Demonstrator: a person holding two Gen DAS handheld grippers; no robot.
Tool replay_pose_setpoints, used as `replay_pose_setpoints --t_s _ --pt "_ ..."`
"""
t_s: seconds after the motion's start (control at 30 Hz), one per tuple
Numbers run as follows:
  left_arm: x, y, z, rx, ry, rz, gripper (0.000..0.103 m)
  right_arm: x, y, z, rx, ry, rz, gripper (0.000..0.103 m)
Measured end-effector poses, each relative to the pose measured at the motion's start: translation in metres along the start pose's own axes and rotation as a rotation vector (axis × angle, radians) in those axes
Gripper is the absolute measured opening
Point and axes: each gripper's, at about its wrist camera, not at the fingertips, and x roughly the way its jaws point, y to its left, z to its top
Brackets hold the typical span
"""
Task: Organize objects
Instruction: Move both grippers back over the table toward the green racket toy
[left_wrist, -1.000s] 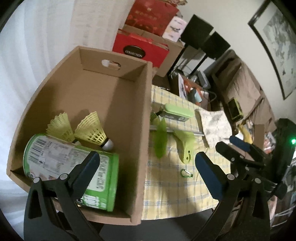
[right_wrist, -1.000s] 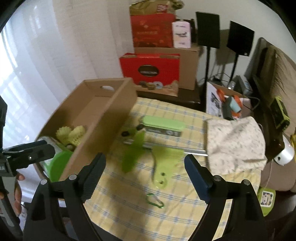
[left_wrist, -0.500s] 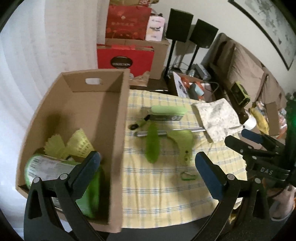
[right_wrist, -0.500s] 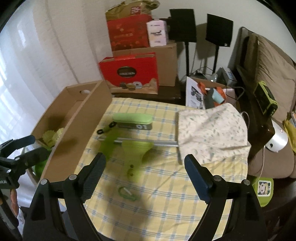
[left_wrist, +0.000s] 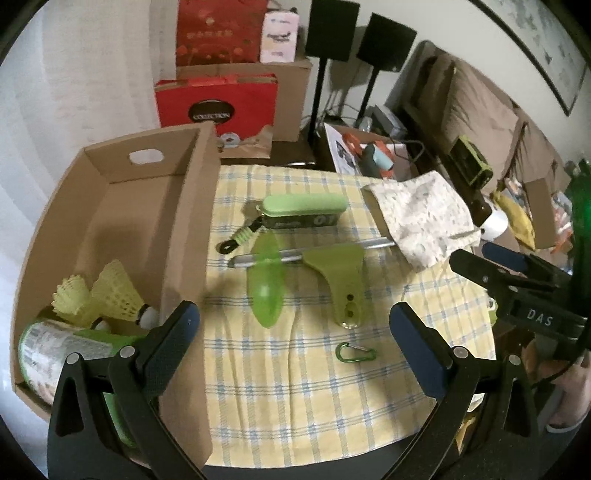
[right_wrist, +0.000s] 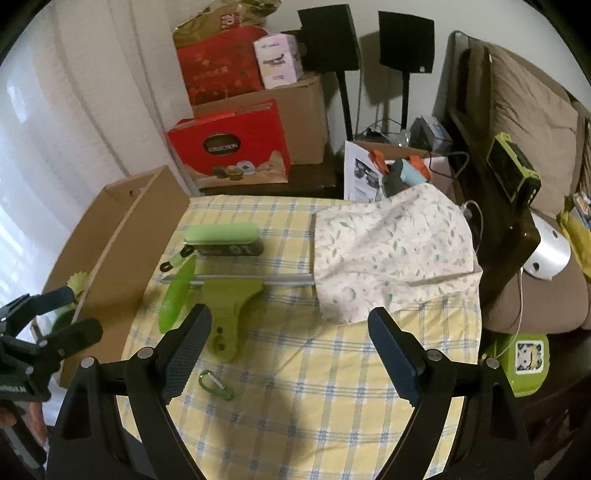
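Note:
A cardboard box (left_wrist: 177, 206) at the table's left holds a green can (left_wrist: 55, 354) and two yellow shuttlecocks (left_wrist: 110, 291). On the yellow checked cloth lie a green case (left_wrist: 303, 210), a green scoop (left_wrist: 267, 284), a green scraper (left_wrist: 343, 280), a grey rod (left_wrist: 332, 249) and a green carabiner (left_wrist: 356, 352). My left gripper (left_wrist: 295, 347) is open and empty above the cloth's near part. My right gripper (right_wrist: 290, 347) is open and empty, over the cloth near the scraper (right_wrist: 225, 314) and carabiner (right_wrist: 216, 384).
A floral cloth (right_wrist: 391, 254) covers the table's far right corner. Red gift boxes (right_wrist: 229, 147) and cartons stand behind the table, with two speakers on stands. A sofa (right_wrist: 524, 110) and a low dark side table are on the right.
My left gripper has swung right, from over the box and can to over the checked cloth. My right gripper has also shifted right, toward the floral cloth. Both stay open.

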Motion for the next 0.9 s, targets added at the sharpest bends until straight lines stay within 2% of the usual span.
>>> replay_pose_setpoints --t_s 0.2,0.27,0.37,0.43,0.5,0.67,0.9 --pt "0.019 -0.014 0.0 0.028 0.027 -0.011 0.102 0.018 -0.011 -0.004 0.042 0.041 0.045 0.076" --pt "0.026 -0.019 -0.001 0.041 0.034 -0.009 0.101 0.024 -0.013 -0.005 0.052 0.055 0.057 0.066" --pt "0.038 -0.024 -0.005 0.045 0.052 -0.01 0.092 0.034 -0.015 -0.008 0.069 0.078 0.092 0.048" --pt "0.045 -0.025 -0.007 0.04 0.065 -0.011 0.085 0.041 -0.014 -0.008 0.08 0.093 0.122 0.042" --pt "0.052 -0.025 -0.008 0.035 0.077 -0.018 0.077 0.046 -0.014 -0.009 0.092 0.103 0.15 0.041" --pt "0.072 -0.023 -0.012 0.003 0.104 -0.043 0.067 0.064 -0.009 -0.009 0.123 0.133 0.203 0.042" --pt "0.096 -0.024 -0.014 -0.028 0.144 -0.087 0.065 0.086 -0.004 -0.008 0.146 0.161 0.248 0.042"
